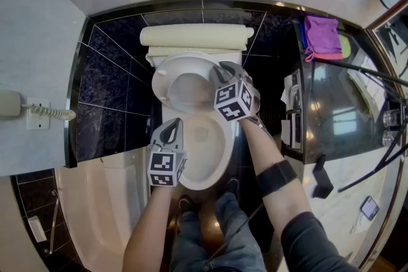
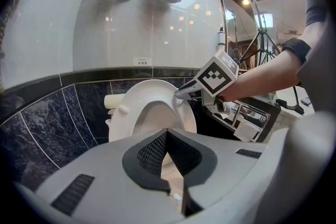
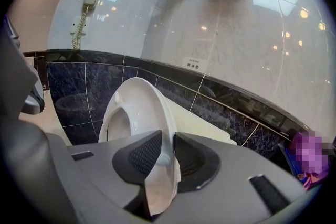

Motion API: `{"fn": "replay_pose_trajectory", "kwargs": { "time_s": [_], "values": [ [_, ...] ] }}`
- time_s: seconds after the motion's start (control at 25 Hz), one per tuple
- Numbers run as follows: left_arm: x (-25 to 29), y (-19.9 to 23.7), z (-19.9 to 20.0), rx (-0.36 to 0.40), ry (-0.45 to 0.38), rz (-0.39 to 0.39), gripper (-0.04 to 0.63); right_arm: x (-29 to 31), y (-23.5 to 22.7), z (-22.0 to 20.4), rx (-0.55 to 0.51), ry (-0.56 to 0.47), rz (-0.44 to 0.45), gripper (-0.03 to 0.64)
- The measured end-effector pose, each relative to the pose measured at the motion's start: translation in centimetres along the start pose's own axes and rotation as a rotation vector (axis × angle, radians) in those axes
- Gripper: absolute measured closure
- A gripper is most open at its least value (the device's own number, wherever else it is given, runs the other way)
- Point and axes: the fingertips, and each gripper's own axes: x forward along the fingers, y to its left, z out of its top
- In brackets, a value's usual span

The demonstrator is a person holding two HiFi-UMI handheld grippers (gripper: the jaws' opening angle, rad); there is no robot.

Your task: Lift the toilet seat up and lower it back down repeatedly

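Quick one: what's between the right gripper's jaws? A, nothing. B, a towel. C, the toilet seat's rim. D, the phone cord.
C: the right gripper view shows the right gripper with its pads closed on the rim of the raised toilet seat.

head view: above the toilet seat (image 1: 160,83), facing steeply down, arm's reach away | left gripper view: low in front of the seat, facing the dark tiled wall (image 2: 47,118) behind it, near | right gripper view: at the seat's rim, looking along it to that wall, closest | shared: seat in all three; right gripper (image 1: 222,71) in head and left gripper views
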Motion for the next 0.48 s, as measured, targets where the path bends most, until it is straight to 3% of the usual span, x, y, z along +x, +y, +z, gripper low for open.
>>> {"fn": "replay_pose_trajectory", "kwargs": {
  "time_s": [0.48],
  "values": [
    [-2.0,-1.7,-3.4,-0.029,0.049,-0.019,0.600,-4.8,3.5,-0.8,-0.068,-0.002,0.027,0.526]
  ]
}}
